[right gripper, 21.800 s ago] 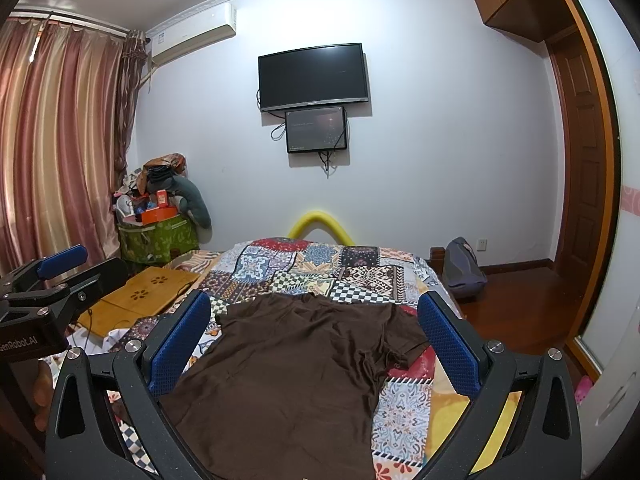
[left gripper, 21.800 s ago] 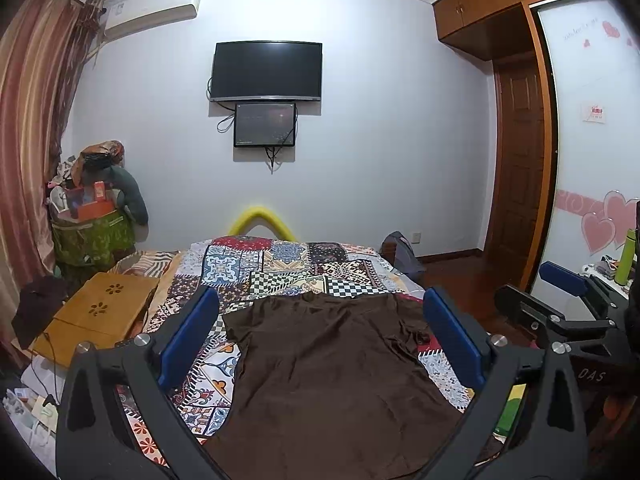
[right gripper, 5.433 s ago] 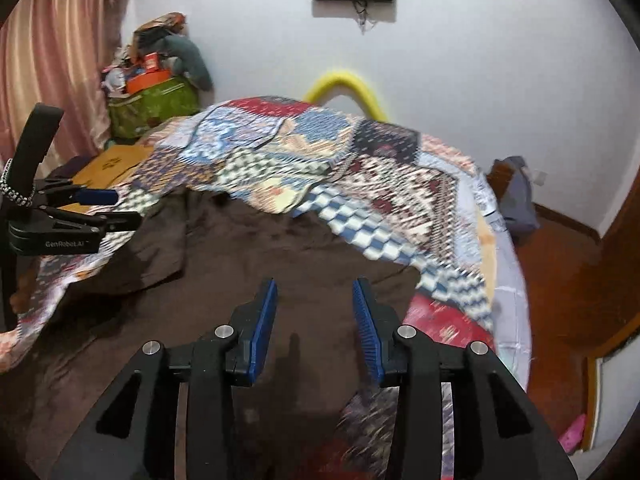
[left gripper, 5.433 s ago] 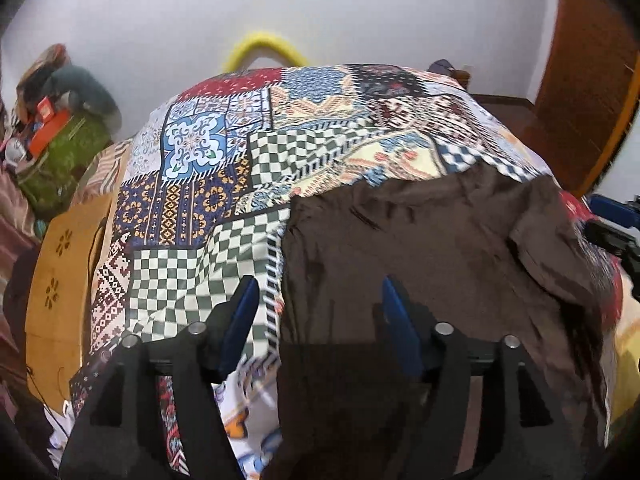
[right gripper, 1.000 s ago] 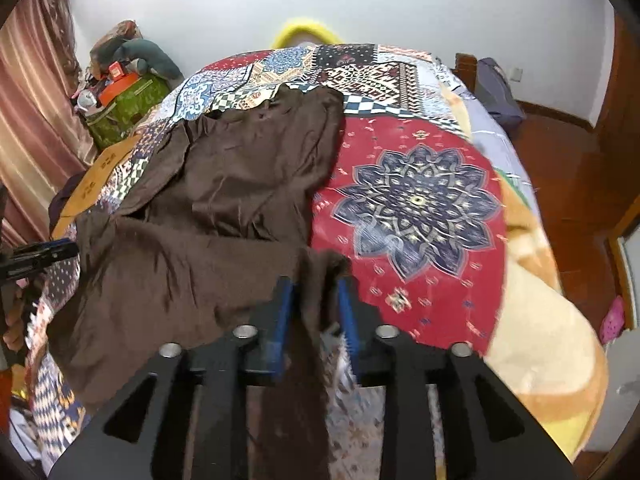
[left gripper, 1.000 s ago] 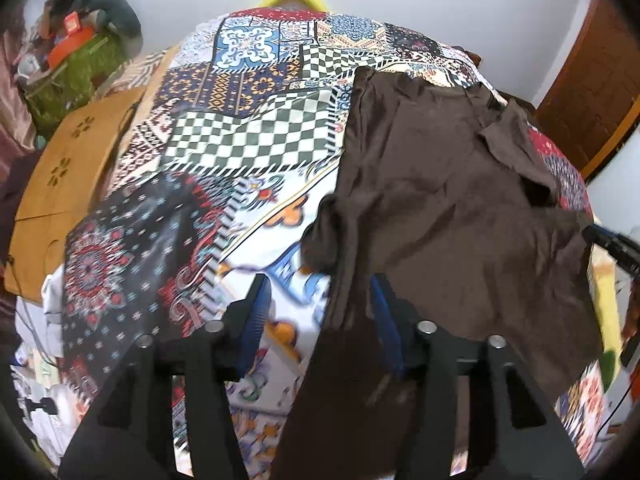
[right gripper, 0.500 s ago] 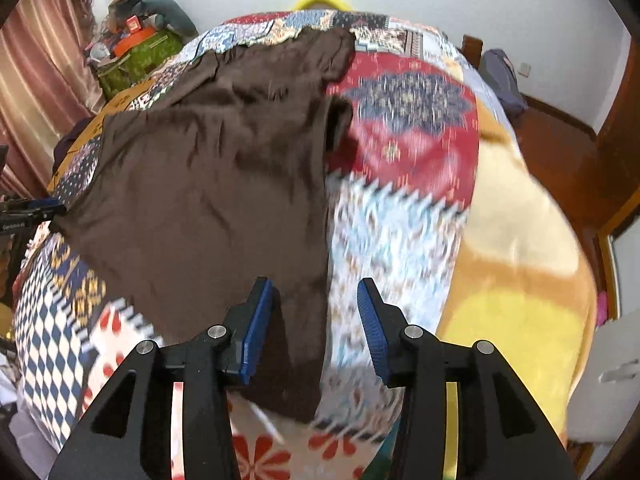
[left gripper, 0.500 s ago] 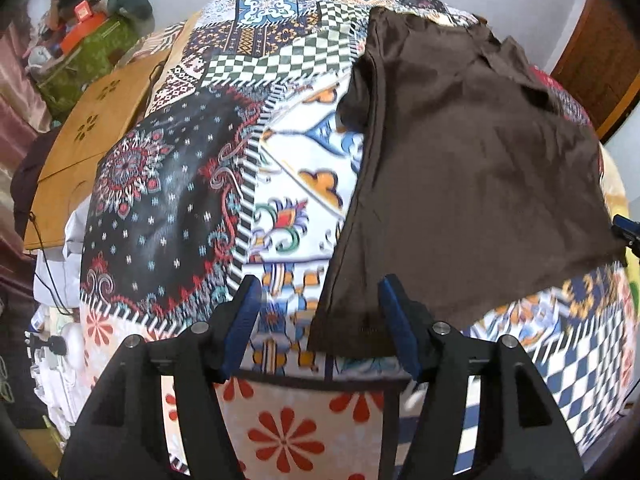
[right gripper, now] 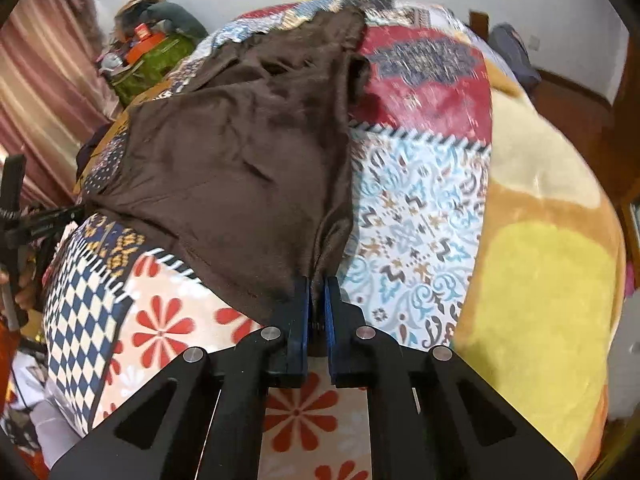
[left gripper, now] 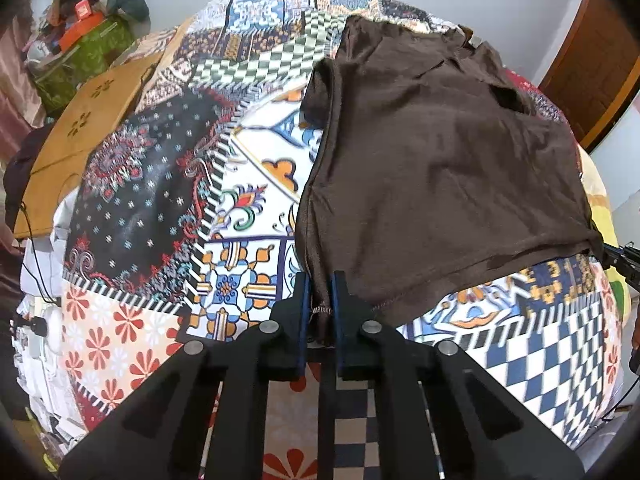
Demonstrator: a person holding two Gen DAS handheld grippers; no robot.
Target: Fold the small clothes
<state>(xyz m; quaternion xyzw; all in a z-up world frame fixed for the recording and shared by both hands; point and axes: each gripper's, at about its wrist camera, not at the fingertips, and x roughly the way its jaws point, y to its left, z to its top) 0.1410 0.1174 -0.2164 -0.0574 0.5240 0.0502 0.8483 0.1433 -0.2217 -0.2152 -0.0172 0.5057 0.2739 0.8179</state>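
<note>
Lying spread on the patchwork bed (left gripper: 248, 216), the brown shirt (left gripper: 440, 168) is being pinched at both near hem corners, left gripper (left gripper: 320, 292) and right gripper (right gripper: 316, 292) fingers having just been closing, now clenching cloth.

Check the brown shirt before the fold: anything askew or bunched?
Yes. The brown shirt isn't flat: its left sleeve is bunched beside the body, and the collar end is rumpled. Both hem corners are pinched.

Both wrist views look steeply down, close over the bed's (left gripper: 248, 184) near edge, sharing the brown shirt (right gripper: 240, 168).
</note>
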